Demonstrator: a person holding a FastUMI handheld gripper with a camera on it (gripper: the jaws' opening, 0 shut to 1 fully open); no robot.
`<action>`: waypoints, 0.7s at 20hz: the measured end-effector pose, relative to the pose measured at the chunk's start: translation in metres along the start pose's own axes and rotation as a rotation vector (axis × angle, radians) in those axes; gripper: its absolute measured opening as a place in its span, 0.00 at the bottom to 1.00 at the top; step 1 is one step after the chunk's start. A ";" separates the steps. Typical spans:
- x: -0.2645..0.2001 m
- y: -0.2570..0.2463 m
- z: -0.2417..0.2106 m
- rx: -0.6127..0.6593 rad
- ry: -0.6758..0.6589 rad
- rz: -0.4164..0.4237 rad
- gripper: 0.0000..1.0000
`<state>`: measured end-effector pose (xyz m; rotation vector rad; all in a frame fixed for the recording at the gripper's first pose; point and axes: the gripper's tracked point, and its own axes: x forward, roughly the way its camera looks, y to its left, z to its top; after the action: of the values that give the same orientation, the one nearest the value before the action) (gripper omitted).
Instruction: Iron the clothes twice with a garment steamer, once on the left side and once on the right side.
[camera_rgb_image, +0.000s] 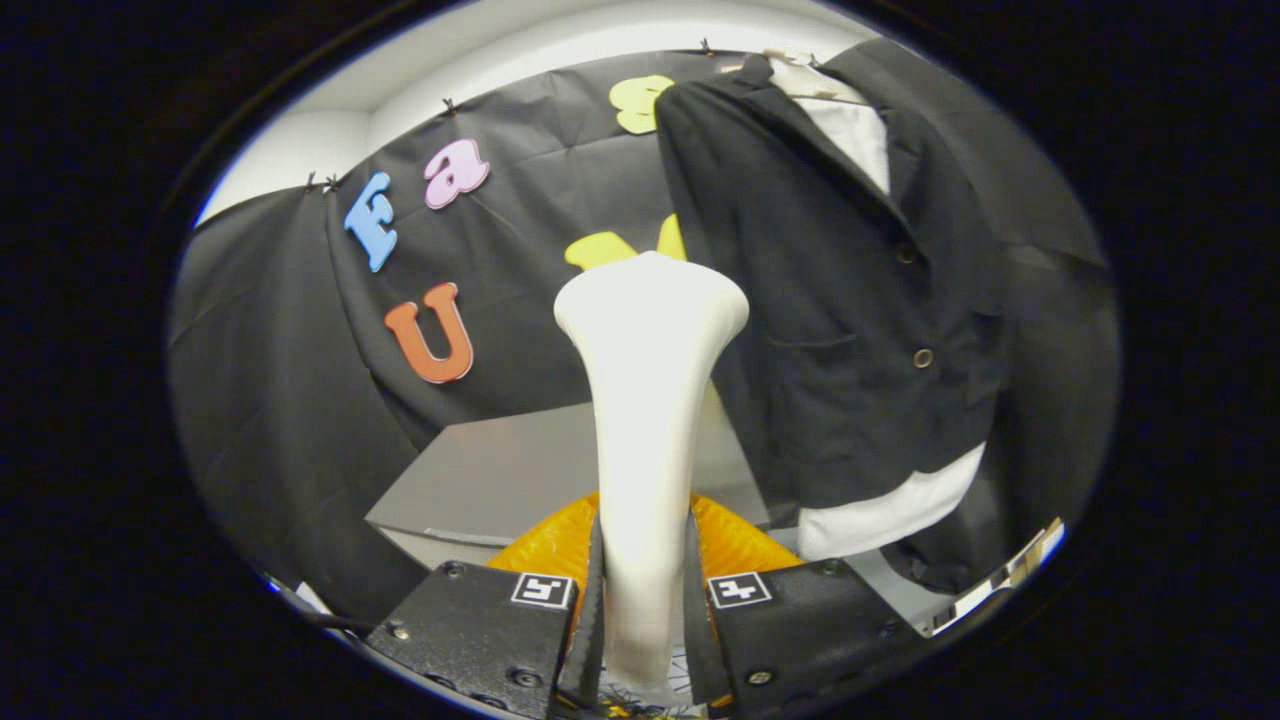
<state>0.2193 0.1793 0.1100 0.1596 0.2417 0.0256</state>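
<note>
Tongs (643, 610): closed on the neck of the garment steamer (648, 400), one finger pressing each side of its narrow lower stem. Grip looks firm and centred.

Garment steamer: pale, upright, rising from between the fingers and flaring to a broad rounded head at the top. The head stands just beside the jacket's near edge; whether it touches the cloth cannot be told.

Orange item (730, 545): ribbed, low, directly behind the steamer's stem, just beyond the fingers. Likely the steamer's stand or base; identity uncertain.

Desk (490, 480): grey slab beyond the orange item, its corner pointing toward the left finger.

Jacket (850, 300): dark, hanging to the right of the steamer head, buttoned front, with a white garment (880, 515) showing at the collar and below the hem. Hangs well above the desk.

Step in hand (judgement): steamer is lifted and carried toward the clothes; no pass appears begun. The head sits nearest the jacket's left-hand side.

Next move (judgement): bring the head flat against that side near the shoulder, then draw it down the panel, then repeat on the other side past the buttons.

Edges and room: open space left of the jacket in front of the booth wall. The desk corner and orange item lie below; the downward stroke should end near the hem.
</note>
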 end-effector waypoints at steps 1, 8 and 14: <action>-0.010 -0.009 0.009 0.000 -0.029 -0.013 0.36; -0.060 -0.066 0.108 -0.041 -0.266 -0.135 0.36; -0.069 -0.097 0.217 -0.089 -0.502 -0.191 0.36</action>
<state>0.2048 0.0475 0.3187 0.0502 -0.2455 -0.1920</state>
